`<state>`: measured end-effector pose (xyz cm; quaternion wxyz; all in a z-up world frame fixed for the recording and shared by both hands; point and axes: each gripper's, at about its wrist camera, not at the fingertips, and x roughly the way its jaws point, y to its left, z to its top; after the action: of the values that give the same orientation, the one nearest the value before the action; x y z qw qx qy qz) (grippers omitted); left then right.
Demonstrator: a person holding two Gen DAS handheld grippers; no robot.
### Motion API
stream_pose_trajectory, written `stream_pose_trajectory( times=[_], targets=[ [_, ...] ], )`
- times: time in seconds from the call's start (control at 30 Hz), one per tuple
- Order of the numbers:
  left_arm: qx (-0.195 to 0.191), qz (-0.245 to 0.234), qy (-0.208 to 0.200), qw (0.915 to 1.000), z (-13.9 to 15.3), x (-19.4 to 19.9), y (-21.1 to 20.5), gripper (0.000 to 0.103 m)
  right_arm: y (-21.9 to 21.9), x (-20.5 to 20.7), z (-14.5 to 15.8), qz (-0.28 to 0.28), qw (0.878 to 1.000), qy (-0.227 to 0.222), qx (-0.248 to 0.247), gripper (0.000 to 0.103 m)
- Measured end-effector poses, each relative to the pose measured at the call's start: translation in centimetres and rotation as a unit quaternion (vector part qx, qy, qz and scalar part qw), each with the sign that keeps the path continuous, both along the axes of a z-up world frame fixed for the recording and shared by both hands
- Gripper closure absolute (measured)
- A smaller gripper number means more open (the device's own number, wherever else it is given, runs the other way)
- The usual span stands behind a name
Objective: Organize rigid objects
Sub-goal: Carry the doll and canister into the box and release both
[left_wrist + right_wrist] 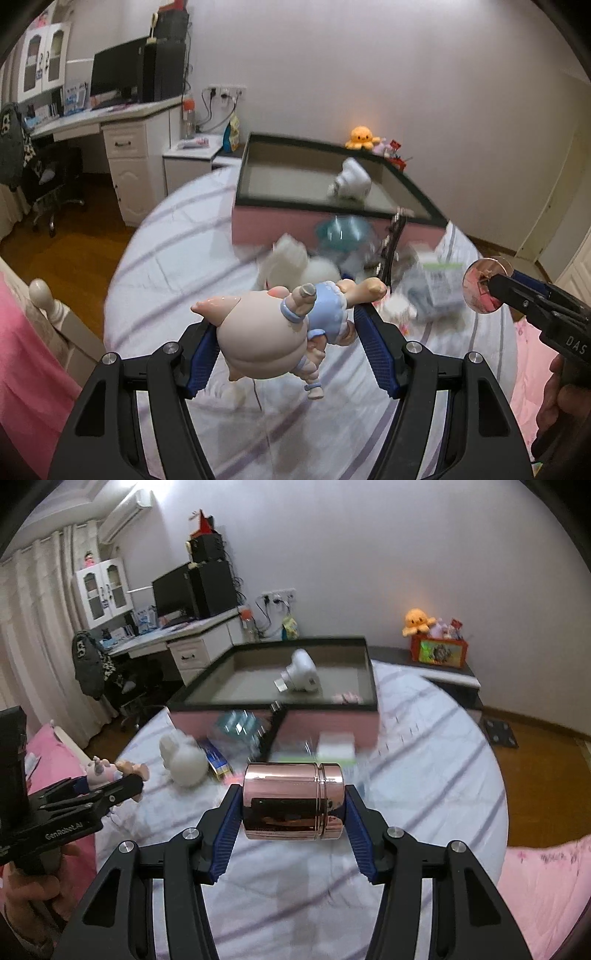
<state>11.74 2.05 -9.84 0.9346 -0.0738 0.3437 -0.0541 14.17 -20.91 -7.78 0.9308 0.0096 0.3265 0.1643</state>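
My left gripper is shut on a pink doll figure in a blue dress and holds it above the bed. It also shows in the right wrist view. My right gripper is shut on a rose-gold metal canister, held sideways above the bed; its end shows in the left wrist view. A pink box with a dark rim stands ahead on the bed with a white device inside.
Loose items lie in front of the box: a white bunny figure, a teal object, a blue carton, a white-green box. A desk and a chair stand at left. Wooden floor shows at right.
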Motion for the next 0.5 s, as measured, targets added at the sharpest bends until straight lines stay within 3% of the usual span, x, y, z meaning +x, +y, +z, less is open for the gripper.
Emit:
stream_pose_trajectory(
  times=[0.3,0.5],
  targets=[
    [0.033,0.0,-0.071,0.9969,6.5,5.4,-0.4,0.033,1.1,6.3,4.9,0.003,0.999,-0.041,0.004,0.048],
    [0.05,0.002,-0.068,0.9965,7.2,11.0,-1.2,0.032,1.3,12.6,4.5,-0.015,1.0,-0.017,0.002,0.048]
  ],
)
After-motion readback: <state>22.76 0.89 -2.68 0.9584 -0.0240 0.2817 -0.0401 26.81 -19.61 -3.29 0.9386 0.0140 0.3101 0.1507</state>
